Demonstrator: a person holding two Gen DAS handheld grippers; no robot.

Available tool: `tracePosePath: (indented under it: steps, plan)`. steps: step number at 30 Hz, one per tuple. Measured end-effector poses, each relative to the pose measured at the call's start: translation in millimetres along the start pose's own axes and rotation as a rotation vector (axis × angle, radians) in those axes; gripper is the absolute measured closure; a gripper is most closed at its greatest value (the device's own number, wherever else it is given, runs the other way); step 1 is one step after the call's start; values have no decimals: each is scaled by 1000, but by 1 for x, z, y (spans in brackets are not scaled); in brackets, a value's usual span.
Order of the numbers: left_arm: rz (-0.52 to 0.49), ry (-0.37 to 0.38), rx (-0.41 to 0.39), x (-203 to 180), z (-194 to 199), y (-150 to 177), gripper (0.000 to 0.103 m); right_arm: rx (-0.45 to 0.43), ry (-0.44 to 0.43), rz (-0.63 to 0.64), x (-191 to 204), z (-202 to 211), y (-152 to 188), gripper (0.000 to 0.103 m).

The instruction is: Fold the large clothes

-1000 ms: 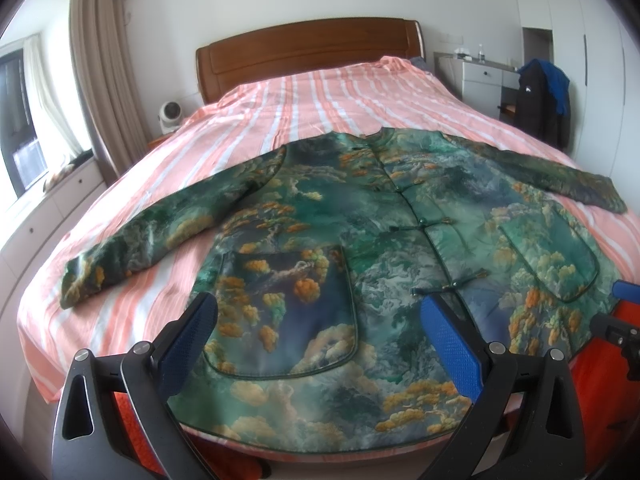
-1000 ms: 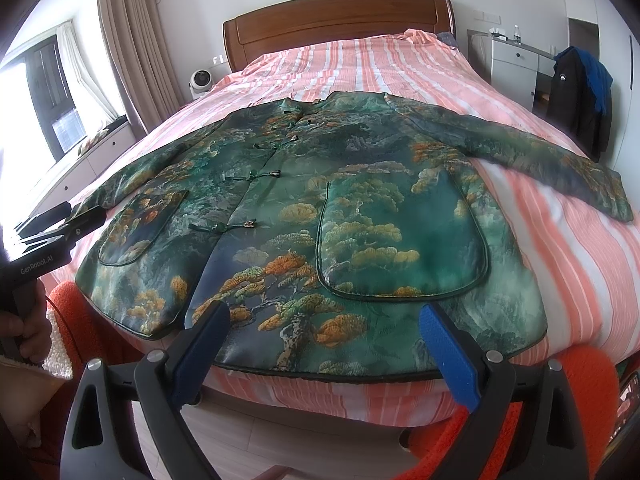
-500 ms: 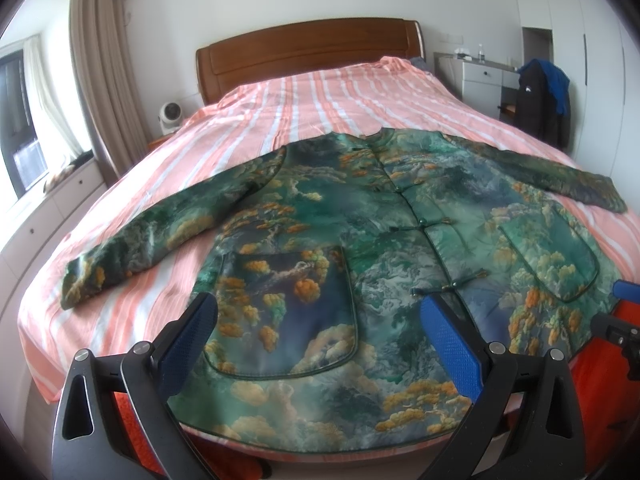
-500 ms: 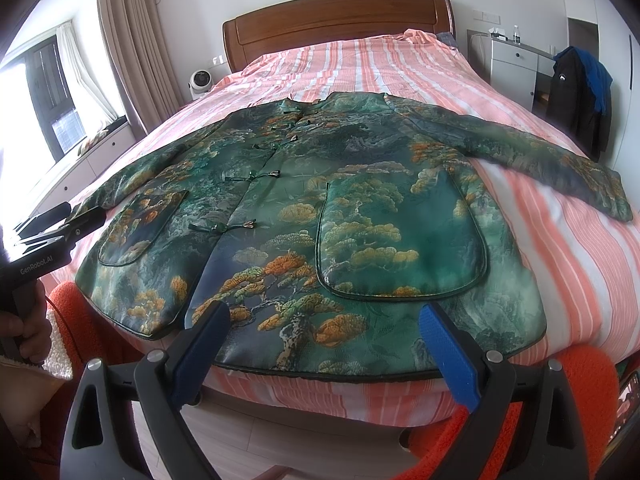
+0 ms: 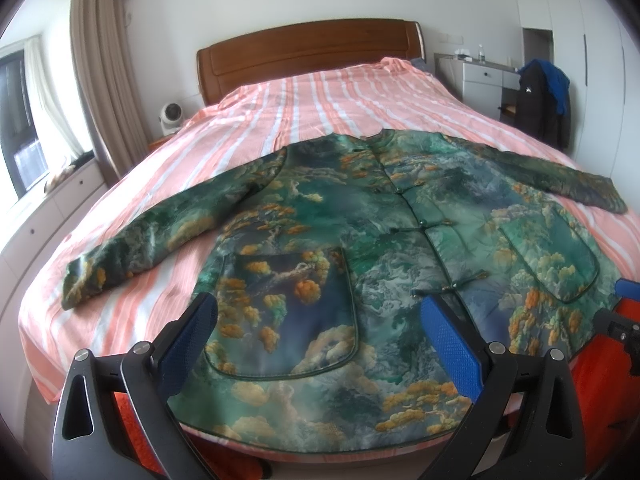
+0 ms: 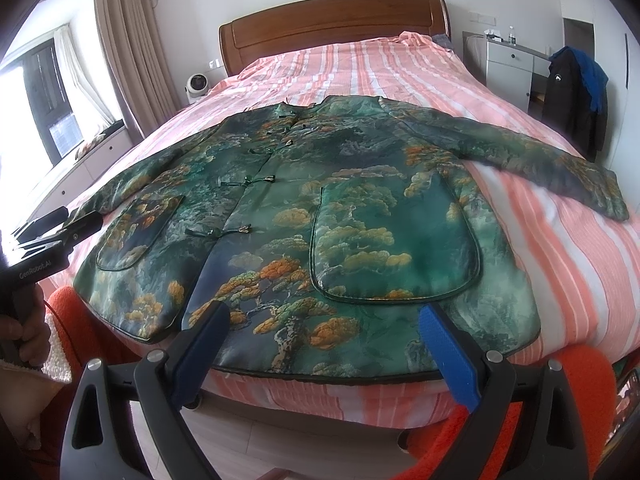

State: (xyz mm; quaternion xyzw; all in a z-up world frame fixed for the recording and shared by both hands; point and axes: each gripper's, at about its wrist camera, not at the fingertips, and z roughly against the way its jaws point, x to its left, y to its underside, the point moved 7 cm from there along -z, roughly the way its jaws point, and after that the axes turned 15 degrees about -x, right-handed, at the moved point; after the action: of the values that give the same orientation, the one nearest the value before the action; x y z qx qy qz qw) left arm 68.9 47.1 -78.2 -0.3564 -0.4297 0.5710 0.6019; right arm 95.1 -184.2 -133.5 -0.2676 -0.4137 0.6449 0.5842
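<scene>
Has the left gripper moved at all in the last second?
No. The left gripper frames the jacket and headboard exactly as before.

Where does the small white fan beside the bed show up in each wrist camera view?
Left wrist view: the white fan sits at upper left, between the curtain and the bed's edge.
Right wrist view: the fan is also upper left, nearer the middle, just left of the bed.
Shared landmark: the wooden headboard, right of the fan in both.

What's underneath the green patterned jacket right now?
The jacket lies flat on the pink striped bedspread, its hem at the bed's near edge. Whatever lies beneath the fabric is covered.
</scene>
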Motion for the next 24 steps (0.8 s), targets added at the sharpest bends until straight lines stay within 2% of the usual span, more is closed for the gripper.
tracePosePath:
  steps: [24]
  plan:
    - [-3, -1, 1, 0, 0, 0, 1, 4, -3, -1, 1, -1, 0, 8]
